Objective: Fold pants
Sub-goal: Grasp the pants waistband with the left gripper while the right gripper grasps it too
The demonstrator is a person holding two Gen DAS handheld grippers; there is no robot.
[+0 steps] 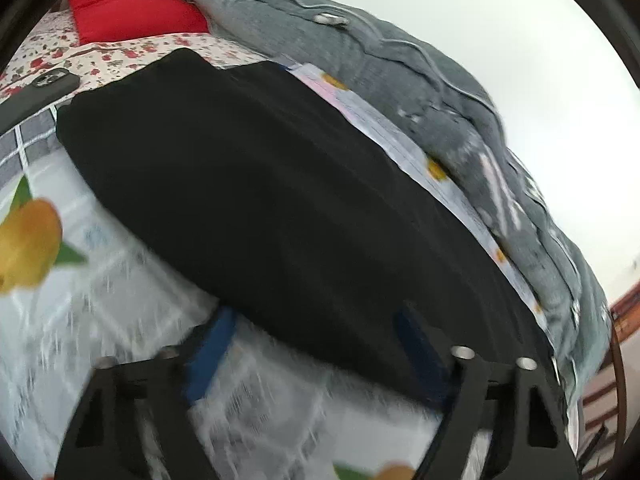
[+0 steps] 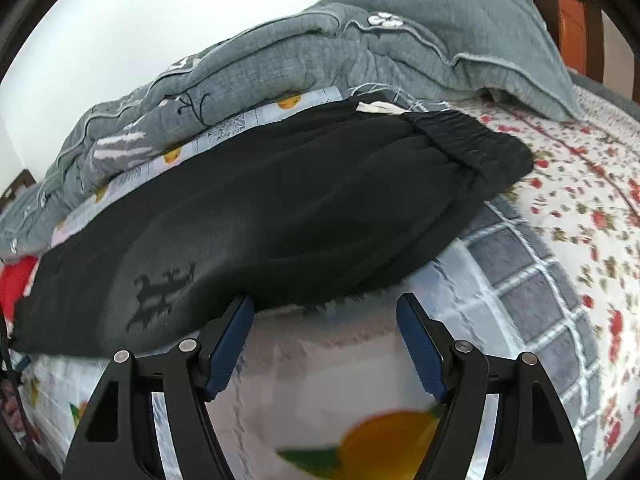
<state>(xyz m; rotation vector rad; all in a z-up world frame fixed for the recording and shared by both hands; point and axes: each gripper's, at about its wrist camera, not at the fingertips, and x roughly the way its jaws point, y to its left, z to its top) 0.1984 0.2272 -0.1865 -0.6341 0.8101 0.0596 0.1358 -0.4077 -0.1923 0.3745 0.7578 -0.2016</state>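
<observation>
You're at the approach, judging by both grippers: the left gripper (image 1: 316, 332) and right gripper (image 2: 326, 316) hold their jaws wide apart at the near hem of the black pants (image 2: 280, 208), gripping nothing. The pants lie flat along the fruit-print bedsheet (image 2: 320, 364), waistband far right, grey quilt (image 2: 320, 52) beyond. Next, likely pinch the near edge.

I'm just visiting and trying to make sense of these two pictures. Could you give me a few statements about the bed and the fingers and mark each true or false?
1. The pants are black. True.
2. The right gripper has its fingers closed on the cloth. False: they stand apart, gripping nothing.
3. A grey quilt is bunched behind the pants. True.
4. A phone lies on top of the pants. False: it lies beside them on the sheet.
5. The left gripper is open. True.
</observation>
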